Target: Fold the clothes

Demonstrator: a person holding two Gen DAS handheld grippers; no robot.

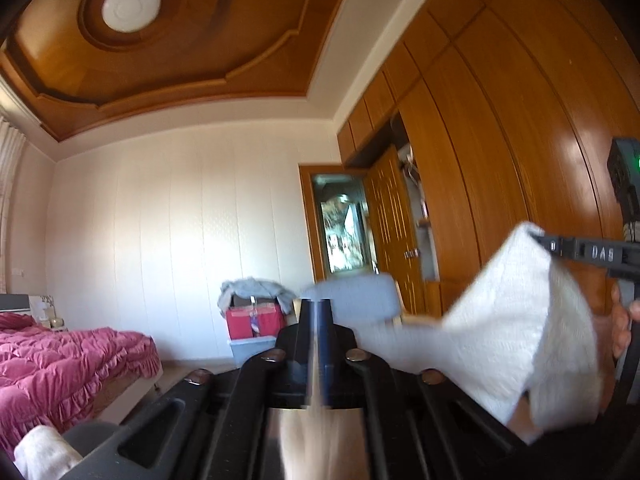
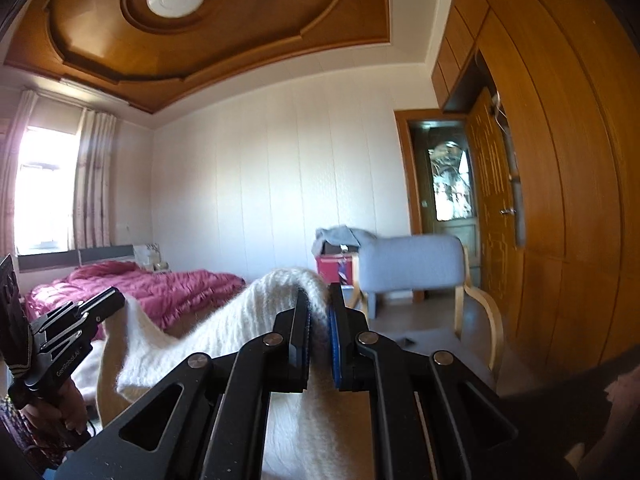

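My right gripper pinching white knit sweater; my left gripper pressed on its edge. Sweater held aloft between both. Soft, stretchy, saggy; take hold at hems, seams.

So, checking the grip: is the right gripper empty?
No, the right gripper is shut on the white knitted garment.

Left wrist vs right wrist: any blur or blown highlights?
Left wrist: motion blur smears the white knit garment and the left tool. Right wrist: sharper, the knit ribs are readable, but the window is blown out; both views show fisheye bowing.
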